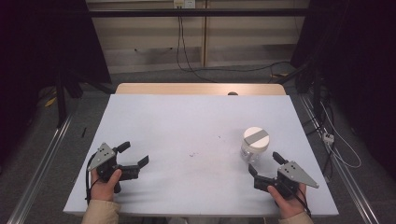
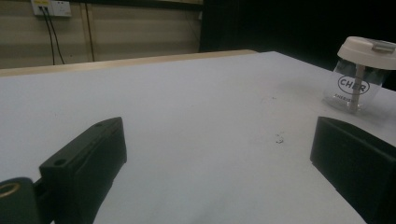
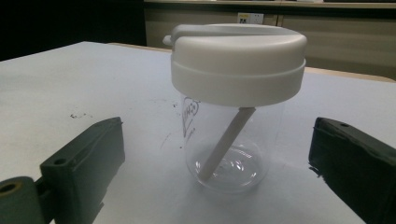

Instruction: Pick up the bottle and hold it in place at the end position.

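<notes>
One clear plastic cup (image 1: pixel 255 144) stands upright on the right half of the tabletop (image 1: pixel 187 126), capped by one white lid (image 1: pixel 256 136) with a single grey strip across its top. One pale straw (image 3: pixel 226 142) leans inside the cup, its upper end hidden under the lid. Two grippers are in play, one per hand. The right gripper (image 1: pixel 264 165) rests on the tabletop just beside the cup on its near side, jaws spread wide with nothing between them in the high view; in the right gripper view the cup (image 3: pixel 232 140) sits ahead, centred in the gap between the two jaws, clear of both. The left gripper (image 1: pixel 134 156) lies well apart from the cup on the left side of the tabletop, jaws likewise spread and empty. From the left gripper view the cup (image 2: pixel 357 86) appears far off at the right edge, its lid partly cut off by the frame, and the printed logo reads only in part. A few small dark specks (image 1: pixel 193 152) mark the middle of the tabletop; what they are is too small to tell. Both forearms are cut off at the bottom of the high view
</notes>
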A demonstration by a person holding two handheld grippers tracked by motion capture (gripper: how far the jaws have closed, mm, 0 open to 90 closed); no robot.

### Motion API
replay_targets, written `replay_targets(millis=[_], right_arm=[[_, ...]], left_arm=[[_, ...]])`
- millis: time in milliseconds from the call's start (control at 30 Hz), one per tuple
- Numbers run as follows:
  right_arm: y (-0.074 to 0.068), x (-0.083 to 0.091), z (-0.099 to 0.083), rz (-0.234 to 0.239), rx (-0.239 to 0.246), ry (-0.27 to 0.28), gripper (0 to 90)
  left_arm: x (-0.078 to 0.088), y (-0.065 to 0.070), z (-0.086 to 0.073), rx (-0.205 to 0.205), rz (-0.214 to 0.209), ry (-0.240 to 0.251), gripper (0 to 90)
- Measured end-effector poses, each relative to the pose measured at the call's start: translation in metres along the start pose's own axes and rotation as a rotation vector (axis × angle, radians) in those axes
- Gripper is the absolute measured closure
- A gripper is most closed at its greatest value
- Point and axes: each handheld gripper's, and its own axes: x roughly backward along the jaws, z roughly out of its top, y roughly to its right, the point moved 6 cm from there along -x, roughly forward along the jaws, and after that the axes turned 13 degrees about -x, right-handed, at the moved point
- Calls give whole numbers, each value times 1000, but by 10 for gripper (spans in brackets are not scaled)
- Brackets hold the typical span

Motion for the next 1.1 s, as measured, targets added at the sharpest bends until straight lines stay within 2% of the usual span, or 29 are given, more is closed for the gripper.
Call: replay_targets(millis=[333,600,767,1100], right_arm=[[1,-2,0,-2,-3,-6,34],[2,-7,0,-8,-3,-17,33],[3,-13,1,-15,2,-28,33],[8,-30,2,-53,-17,-43,28]], left_arm=[[-2,-1,1,-13,6,-3,34],[-7,4,2,-20,-17,-5,35],[-8,4,2,-23,-22,-2,35],[-10,6,2,-26,-32,-8,35]])
